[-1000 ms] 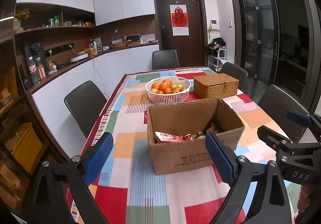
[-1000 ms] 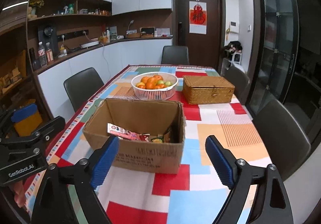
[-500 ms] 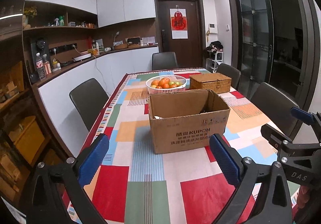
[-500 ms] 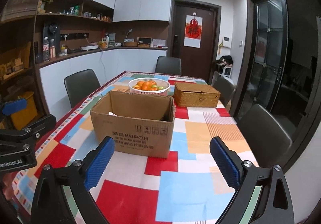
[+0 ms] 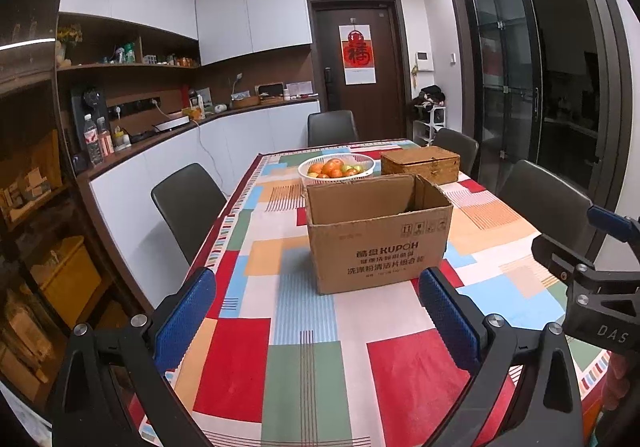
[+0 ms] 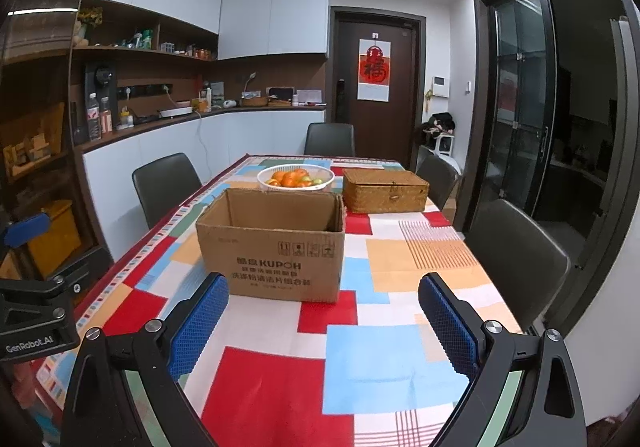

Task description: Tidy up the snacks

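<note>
An open brown cardboard box [image 5: 378, 231] [image 6: 276, 243] stands on the colourful checked tablecloth [image 5: 304, 347] [image 6: 380, 363]. Its inside is hidden from this low angle, so no snacks show. My left gripper [image 5: 316, 311] hovers over the near end of the table, open wide, nothing between its blue pads. My right gripper [image 6: 324, 319] is likewise open and empty, short of the box. Each gripper appears at the edge of the other's view: the right gripper [image 5: 600, 287] and the left gripper [image 6: 36, 299].
Behind the box sit a white basket of oranges [image 5: 336, 169] [image 6: 296, 179] and a lidded wicker box [image 5: 420, 165] [image 6: 386, 191]. Dark chairs [image 5: 186, 203] [image 6: 516, 259] line both long sides and the far end. A counter with shelves runs along the left wall.
Both grippers have drawn back from the box toward the near table end. The box looks smaller, and the snack packets seen inside it earlier are out of sight.
</note>
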Demonstrator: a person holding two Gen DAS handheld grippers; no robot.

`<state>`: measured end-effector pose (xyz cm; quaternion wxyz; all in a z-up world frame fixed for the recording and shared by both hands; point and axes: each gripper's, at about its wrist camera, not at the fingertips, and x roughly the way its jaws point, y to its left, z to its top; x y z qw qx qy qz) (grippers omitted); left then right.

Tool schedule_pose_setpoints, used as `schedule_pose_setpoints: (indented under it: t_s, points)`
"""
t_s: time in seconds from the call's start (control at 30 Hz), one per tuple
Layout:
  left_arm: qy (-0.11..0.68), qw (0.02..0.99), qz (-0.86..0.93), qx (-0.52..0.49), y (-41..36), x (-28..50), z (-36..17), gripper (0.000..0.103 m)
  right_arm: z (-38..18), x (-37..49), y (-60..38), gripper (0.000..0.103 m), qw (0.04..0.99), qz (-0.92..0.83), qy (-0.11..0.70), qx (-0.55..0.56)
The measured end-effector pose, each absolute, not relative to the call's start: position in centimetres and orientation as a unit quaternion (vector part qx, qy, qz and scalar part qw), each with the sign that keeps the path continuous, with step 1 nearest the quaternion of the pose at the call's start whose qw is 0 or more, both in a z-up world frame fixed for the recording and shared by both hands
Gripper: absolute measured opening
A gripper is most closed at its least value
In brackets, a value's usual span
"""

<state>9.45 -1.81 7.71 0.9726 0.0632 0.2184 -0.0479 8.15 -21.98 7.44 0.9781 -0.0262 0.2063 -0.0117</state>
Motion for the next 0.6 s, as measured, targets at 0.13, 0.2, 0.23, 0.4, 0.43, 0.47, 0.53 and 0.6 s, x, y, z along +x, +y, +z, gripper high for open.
schedule_pose_setpoints:
  t_s: [0.13,0.2,0.23,0.4,0.43,0.47,0.53,0.6]
  points:
    - [0.211,0.975,-0.04,0.059,-1.58,9.06,7.73,0.103,7.1,7.94,-21.81,0.097,0.977,-0.007,0.213,-0.024]
    - [0.209,0.975,-0.04,0.056,-1.49,8.86,7.65,0.103,6.91,7.85,-21.72,0.097,0.976,-0.005,0.216,-0.023]
    - [0.21,0.975,-0.04,0.055,-1.43,8.86,7.63,0.103,6.85,7.83,-21.68,0.097,0.976,-0.003,0.216,-0.022]
    - [0.215,0.975,-0.042,0.049,-1.37,9.2,7.41,0.103,6.76,7.87,-21.56,0.097,0.976,0.001,0.217,-0.021]
    - [0.215,0.974,-0.043,0.049,-1.35,9.25,7.36,0.103,6.75,7.89,-21.51,0.097,0.976,0.001,0.217,-0.022]
    - [0.216,0.974,-0.042,0.049,-1.35,9.28,7.32,0.103,6.72,7.92,-21.47,0.097,0.976,0.001,0.217,-0.023]
    - [0.216,0.974,-0.043,0.048,-1.39,9.24,7.33,0.103,6.73,7.91,-21.45,0.097,0.976,0.002,0.218,-0.021]
    - [0.216,0.974,-0.043,0.048,-1.36,9.27,7.33,0.103,6.67,7.94,-21.43,0.097,0.976,0.001,0.219,-0.02]
